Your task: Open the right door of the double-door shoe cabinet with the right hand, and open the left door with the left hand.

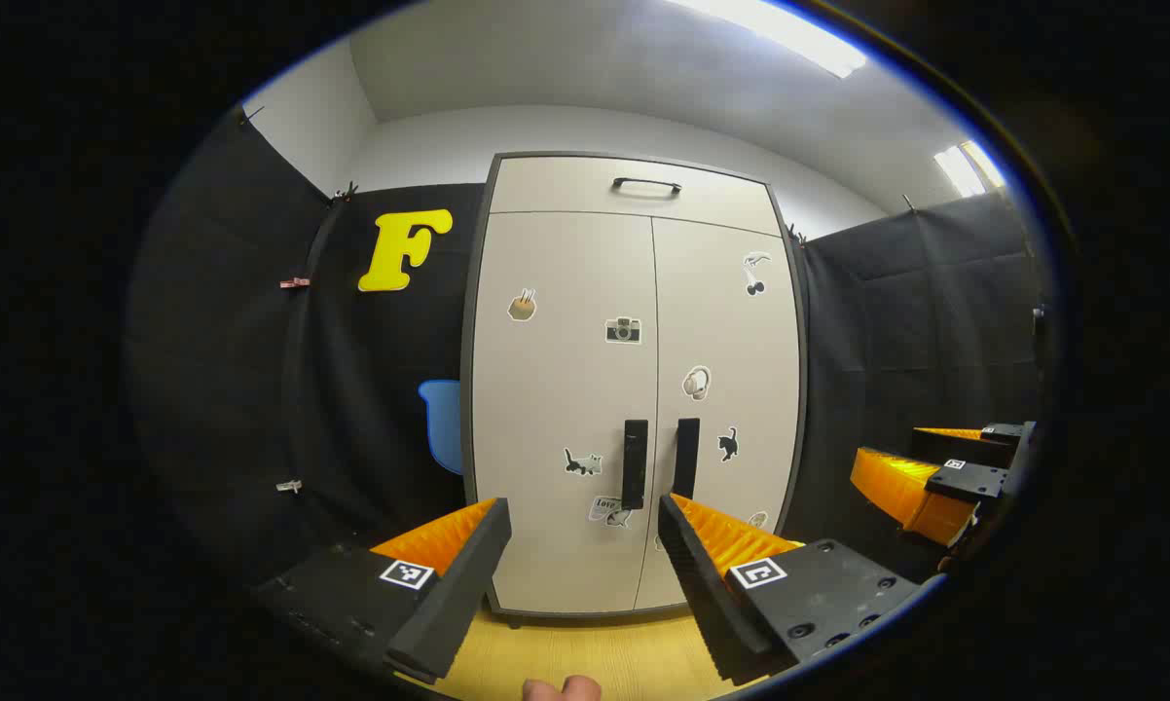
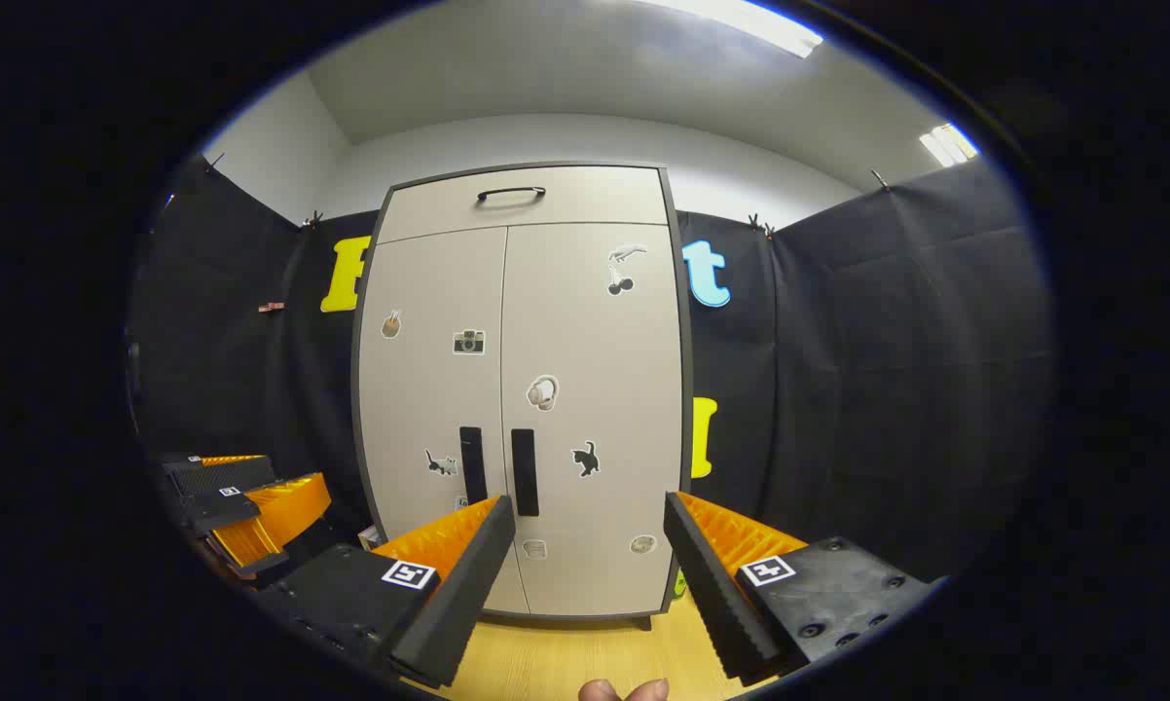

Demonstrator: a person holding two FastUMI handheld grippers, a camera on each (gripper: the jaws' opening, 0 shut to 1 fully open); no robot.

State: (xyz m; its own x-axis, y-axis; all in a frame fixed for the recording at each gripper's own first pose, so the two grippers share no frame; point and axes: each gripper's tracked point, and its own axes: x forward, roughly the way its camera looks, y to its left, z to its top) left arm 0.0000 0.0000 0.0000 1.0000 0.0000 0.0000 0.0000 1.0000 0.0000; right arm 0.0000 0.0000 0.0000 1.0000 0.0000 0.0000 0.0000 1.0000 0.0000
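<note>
Both doors of the cabinet are closed, so the task is at its approach stage: neither handle is touched yet. The cabinet stands on the wood floor against the black cloth wall, straight ahead in both views.

The left gripper has its jaws wide apart and holds nothing; it points at the cabinet's lower middle, well short of it. The right gripper is likewise spread wide and empty, aimed at the right door. It also appears at the right edge of the left gripper view, beside the cabinet's right side.

The two black vertical handles sit side by side at the centre seam, in the lower half of the doors: the right handle and the left handle. A third, horizontal handle sits on the top panel and plays no part here.

By the task's order, the next move is probably for the right gripper to go forward to the right handle, close both fingers across it, then pull outward along the door's hinge arc. The handles are close together, so the fingers must take one without catching the other.

No brand or readable writing is clear. The doors carry small picture stickers: cats, a camera, cherries. One sticker near the left door's bottom bears lettering too small to read. The square markers on the fingers are patterns, not text.
</note>
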